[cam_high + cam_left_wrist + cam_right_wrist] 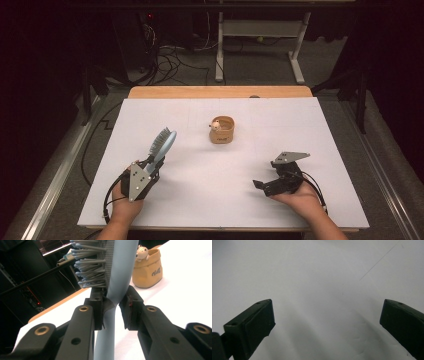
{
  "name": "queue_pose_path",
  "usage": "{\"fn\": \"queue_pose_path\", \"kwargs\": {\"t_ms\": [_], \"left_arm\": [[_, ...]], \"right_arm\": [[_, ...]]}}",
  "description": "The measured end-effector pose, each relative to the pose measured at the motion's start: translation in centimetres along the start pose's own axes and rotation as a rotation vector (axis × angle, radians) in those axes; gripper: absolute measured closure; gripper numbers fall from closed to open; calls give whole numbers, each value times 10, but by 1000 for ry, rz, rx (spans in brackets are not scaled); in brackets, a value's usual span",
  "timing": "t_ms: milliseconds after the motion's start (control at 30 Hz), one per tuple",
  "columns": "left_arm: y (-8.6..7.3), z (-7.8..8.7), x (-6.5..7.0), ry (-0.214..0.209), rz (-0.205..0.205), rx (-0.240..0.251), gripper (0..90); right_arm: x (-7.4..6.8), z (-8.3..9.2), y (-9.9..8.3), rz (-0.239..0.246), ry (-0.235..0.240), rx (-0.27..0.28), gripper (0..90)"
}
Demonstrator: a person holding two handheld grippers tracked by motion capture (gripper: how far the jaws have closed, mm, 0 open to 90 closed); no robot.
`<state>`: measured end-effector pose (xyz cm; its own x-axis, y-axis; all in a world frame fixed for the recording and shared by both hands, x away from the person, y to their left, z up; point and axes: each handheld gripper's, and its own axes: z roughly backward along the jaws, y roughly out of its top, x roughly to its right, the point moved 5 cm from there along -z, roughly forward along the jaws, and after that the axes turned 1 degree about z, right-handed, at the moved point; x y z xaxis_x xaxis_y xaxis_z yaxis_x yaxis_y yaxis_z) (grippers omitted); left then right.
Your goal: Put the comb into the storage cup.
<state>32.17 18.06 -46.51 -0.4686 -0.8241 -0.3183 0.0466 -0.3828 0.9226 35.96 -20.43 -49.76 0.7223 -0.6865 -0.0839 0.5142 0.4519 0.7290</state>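
My left gripper [151, 162] is shut on the handle of a light blue hairbrush [162, 141], which points up and away over the table's front left. In the left gripper view the hairbrush [120, 272] runs up between the jaws, my gripper [112, 312] pinching its narrow neck, bristles facing left. A tan pouch-shaped cup [222, 130] with a small bear figure [216, 124] on its rim stands mid-table; the cup [147, 270] also appears beyond the brush. My right gripper [265, 177] sits low at the front right, jaws wide apart over bare white surface [324, 290], nothing between them.
The white sheet [300, 130] covers a wooden table whose far edge [220, 92] shows behind it. Beyond stand a white table frame [260, 45] and cables on the floor. Metal rails run along both sides of the table.
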Motion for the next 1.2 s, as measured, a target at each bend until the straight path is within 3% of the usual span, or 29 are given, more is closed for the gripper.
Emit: {"fn": "queue_pose_path", "kwargs": {"t_ms": [233,533,867,1200], "left_arm": [[0,0,-1,-13,29,-3,734],[0,1,-3,-55,105,9,734],[1,1,0,-95,145,19,734],[5,2,4,-126,179,35,734]], "right_arm": [[1,10,-2,-53,-24,158,2],[0,16,-1,-54,-34,253,2],[4,22,-2,-92,-32,312,2],[0,19,-2,-72,-20,315,2]]}}
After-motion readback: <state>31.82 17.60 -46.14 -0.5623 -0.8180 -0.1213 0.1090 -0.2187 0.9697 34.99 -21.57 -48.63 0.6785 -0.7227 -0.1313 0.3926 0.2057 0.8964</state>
